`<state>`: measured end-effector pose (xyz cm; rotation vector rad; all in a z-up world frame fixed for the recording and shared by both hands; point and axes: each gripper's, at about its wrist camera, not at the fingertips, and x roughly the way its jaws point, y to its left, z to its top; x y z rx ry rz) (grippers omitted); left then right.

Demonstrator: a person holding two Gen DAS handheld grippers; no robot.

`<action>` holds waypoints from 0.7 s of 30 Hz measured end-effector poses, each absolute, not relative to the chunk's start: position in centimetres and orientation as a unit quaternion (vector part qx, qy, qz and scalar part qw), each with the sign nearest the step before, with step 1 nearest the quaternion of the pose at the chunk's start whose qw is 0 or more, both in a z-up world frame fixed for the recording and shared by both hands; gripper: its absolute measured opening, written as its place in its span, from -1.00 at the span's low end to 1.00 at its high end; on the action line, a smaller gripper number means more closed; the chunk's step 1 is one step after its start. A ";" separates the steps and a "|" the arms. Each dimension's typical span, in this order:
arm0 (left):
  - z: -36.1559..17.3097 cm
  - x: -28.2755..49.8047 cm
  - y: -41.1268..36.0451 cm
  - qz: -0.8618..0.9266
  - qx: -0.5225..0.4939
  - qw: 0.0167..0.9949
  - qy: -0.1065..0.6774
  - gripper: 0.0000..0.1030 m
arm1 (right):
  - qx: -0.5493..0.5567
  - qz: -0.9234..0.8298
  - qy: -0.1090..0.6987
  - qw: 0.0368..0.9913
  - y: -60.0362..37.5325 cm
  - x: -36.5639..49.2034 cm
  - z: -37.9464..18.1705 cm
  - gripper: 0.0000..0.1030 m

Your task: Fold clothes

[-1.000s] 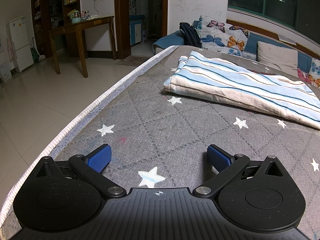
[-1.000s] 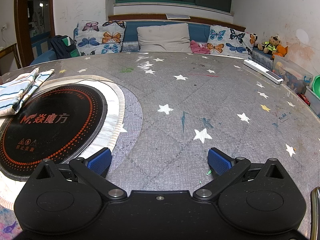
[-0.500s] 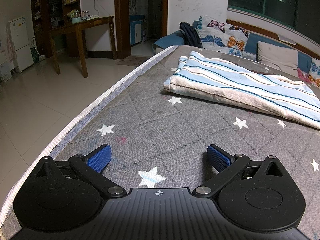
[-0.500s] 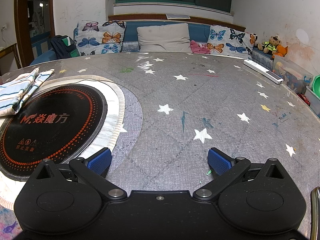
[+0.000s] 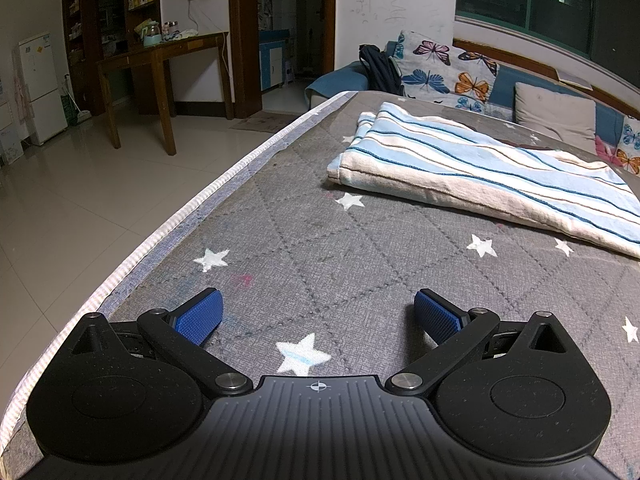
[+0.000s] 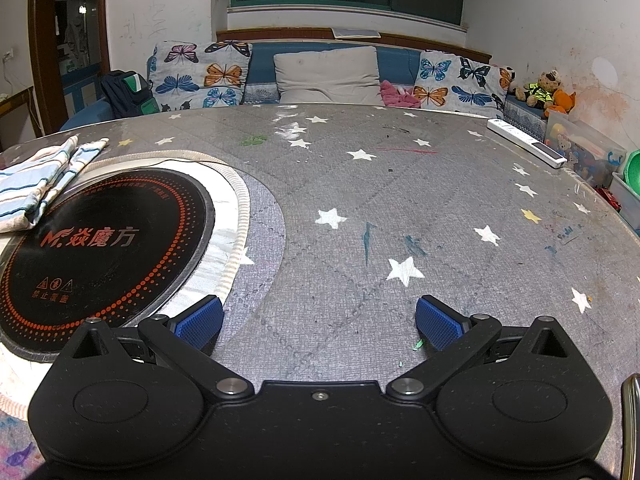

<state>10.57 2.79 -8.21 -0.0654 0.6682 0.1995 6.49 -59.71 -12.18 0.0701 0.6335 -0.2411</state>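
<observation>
A folded striped cloth (image 5: 472, 168), white and light blue with dark blue lines, lies flat on the grey star-patterned table cover (image 5: 320, 240), ahead and to the right of my left gripper (image 5: 316, 314). The left gripper is open and empty, low over the cover near the table's left edge. In the right wrist view the same cloth (image 6: 36, 184) lies at the far left, partly over a black round cooktop (image 6: 96, 248). My right gripper (image 6: 318, 322) is open and empty over the cover, well apart from the cloth.
The table's left edge (image 5: 168, 236) drops to a tiled floor. A white remote-like bar (image 6: 526, 147) lies at the far right of the table. A sofa with butterfly cushions (image 6: 200, 76) and a grey pillow (image 6: 328, 76) stands behind. Toy bins (image 6: 588, 152) stand at right.
</observation>
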 end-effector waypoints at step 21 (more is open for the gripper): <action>-8.2 10.6 2.8 0.098 -0.032 0.939 0.327 1.00 | 0.034 -0.118 0.311 0.942 -59.5 6.7 -12.8 1.00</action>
